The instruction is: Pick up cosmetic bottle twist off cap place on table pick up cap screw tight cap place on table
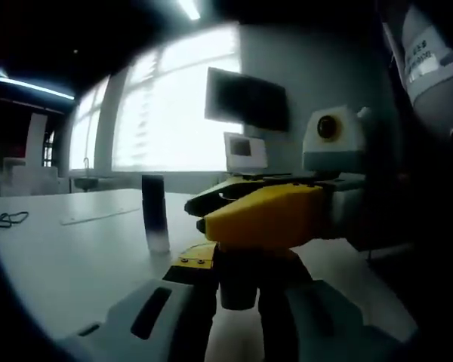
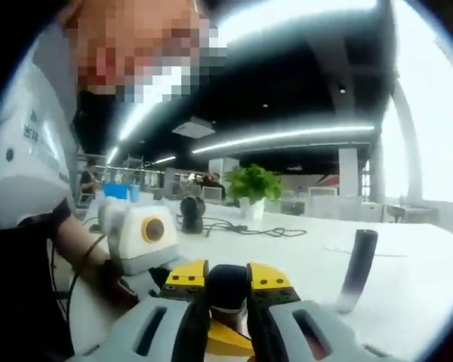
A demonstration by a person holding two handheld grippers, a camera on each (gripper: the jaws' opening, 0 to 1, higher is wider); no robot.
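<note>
In the left gripper view, a black cable (image 1: 9, 219) lies at the far left of the white table (image 1: 68, 264). To its right the cosmetic bottle (image 1: 155, 213) stands upright on the table, dark above and paler toward its base. Nearer, the left gripper (image 1: 235, 290) clamps a small dark cap (image 1: 236, 285) between its jaws, with the right gripper (image 1: 268, 213) lying across just above it — yellow-bodied.

In the right gripper view, the left gripper (image 2: 140, 237) sits at the left, a hand behind it. The right gripper (image 2: 227, 290) pinches the cap (image 2: 227, 288) too. The bottle (image 2: 358, 270) stands at the right, apart from both tools, and a potted plant (image 2: 252, 188) stands far off.
</note>
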